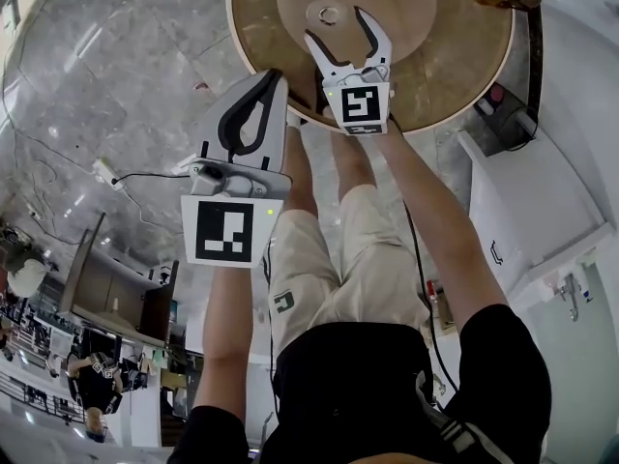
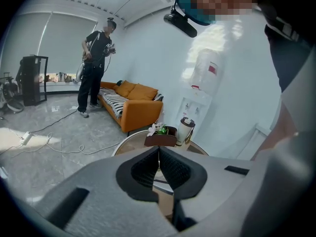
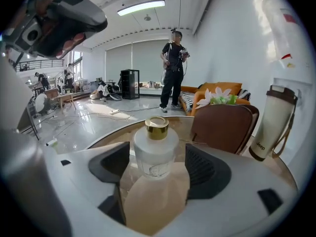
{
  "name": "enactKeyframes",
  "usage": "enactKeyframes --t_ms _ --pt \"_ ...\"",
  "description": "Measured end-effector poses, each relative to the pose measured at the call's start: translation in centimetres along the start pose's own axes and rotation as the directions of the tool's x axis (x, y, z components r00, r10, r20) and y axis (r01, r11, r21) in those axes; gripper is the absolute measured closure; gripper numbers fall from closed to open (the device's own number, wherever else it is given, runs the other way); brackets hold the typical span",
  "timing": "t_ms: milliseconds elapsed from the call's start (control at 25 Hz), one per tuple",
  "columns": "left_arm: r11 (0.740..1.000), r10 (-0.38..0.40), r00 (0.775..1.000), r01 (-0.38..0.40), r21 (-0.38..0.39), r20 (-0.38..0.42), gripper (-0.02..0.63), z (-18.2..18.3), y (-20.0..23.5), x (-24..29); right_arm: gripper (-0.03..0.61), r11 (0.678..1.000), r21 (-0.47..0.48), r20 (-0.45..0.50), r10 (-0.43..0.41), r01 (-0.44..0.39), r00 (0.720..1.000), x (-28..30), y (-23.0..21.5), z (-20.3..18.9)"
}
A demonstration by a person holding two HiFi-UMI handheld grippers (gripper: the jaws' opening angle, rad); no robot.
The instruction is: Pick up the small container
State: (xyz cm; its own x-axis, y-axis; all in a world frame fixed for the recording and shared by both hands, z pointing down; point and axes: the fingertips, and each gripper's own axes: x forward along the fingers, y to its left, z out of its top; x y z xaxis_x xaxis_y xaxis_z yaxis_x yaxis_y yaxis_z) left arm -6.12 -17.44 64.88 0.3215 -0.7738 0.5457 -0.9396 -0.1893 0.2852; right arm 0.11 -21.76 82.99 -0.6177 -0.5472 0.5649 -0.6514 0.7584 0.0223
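Remaining for the bottle [image 3: 157,157]: squeeze and lift; it stands on the tabletop [image 1: 455,56], not gripped.
Right tool [image 1: 337,27]: spread wide, bottle between its pads, apparently no contact; arm stretched forward over the tabletop.
Left tool [image 2: 158,149]: pressed together, empty, held back off the edge.

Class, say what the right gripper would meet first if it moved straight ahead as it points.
The right gripper would likely meet the small container first; it stands between the open jaws.
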Motion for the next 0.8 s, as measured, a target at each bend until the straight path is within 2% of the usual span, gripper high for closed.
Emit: enactKeyframes --t_ms 160,800 --pt "1.000 0.003 1.000 -0.003 0.026 -0.013 0.594 -0.3 0.6 0.4 0.242 1.000 -0.012 0.004 0.010 -0.010 1.000 1.7 0.1 -0.2" --pt "1.000 0.005 0.999 -0.004 0.018 -0.039 0.594 -1.0 1.5 1.3 0.242 0.999 -0.013 0.022 0.047 -0.047 0.999 4.9 0.3 0.4"
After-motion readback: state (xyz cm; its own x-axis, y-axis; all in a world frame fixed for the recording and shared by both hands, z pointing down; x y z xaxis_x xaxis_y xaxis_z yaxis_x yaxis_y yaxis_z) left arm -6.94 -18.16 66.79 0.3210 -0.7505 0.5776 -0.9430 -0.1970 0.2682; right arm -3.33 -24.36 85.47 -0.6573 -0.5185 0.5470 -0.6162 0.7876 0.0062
